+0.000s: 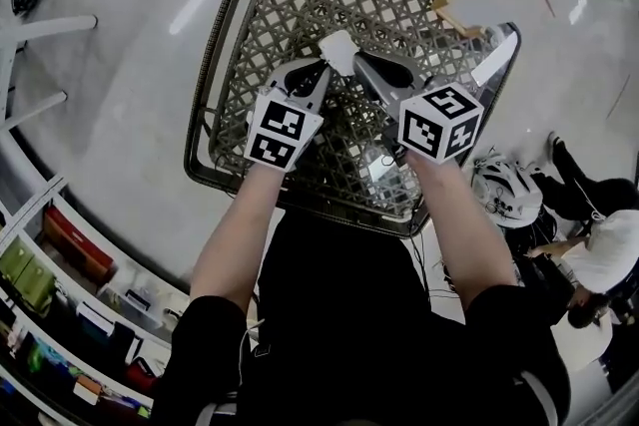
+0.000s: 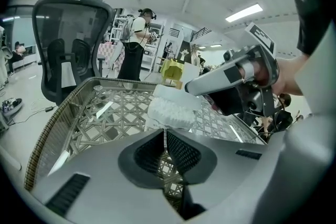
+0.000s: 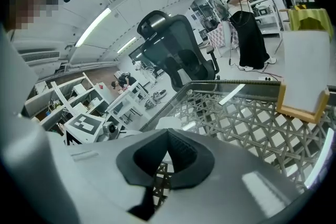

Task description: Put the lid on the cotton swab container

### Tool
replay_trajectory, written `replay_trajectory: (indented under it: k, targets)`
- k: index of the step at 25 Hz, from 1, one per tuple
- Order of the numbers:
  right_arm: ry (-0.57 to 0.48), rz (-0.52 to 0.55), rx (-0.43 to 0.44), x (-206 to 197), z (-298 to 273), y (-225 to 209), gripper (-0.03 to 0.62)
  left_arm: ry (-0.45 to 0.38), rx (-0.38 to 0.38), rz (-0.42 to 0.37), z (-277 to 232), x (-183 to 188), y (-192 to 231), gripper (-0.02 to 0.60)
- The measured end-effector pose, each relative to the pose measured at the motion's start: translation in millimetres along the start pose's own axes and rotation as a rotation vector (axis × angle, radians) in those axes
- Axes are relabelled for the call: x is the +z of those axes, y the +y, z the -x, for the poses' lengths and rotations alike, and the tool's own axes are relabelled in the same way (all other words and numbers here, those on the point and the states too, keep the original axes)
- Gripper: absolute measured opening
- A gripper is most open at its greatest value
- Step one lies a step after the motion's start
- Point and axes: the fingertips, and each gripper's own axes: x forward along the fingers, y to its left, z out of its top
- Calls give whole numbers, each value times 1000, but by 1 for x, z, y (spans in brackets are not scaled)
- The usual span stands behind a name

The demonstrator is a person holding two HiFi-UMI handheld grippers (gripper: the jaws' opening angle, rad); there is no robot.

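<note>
The cotton swab container (image 1: 337, 50) is a small clear box packed with white swabs (image 2: 169, 112); it stands on the woven lattice table (image 1: 260, 45). A clear lid (image 2: 173, 93) lies over its top. My left gripper (image 1: 321, 72) (image 2: 165, 134) is shut at the container's near side, with a thin pale edge of it pinched between the pads. My right gripper (image 1: 361, 65) (image 3: 167, 135) is shut too, nothing between its pads, its tip (image 2: 193, 86) touching the lid from the right. The container (image 3: 167, 124) shows just beyond its jaws.
A wood-framed white board (image 1: 467, 13) (image 3: 304, 73) stands at the table's far right corner. A black office chair (image 2: 71, 34) (image 3: 178, 44) is behind the table. People stand farther back; another sits on the floor by a white helmet (image 1: 507, 193). Shelves (image 1: 60, 284) line the left.
</note>
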Motion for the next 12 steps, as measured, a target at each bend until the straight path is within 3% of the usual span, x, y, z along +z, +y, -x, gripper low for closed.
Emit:
replay_trajectory:
  k: [7, 12]
  targets:
    - [116, 163, -51, -7, -10, 5, 11, -28, -3, 10, 12, 5, -1, 23]
    - [171, 213, -104, -16, -16, 3, 11, -32, 14, 33, 26, -1, 5, 23]
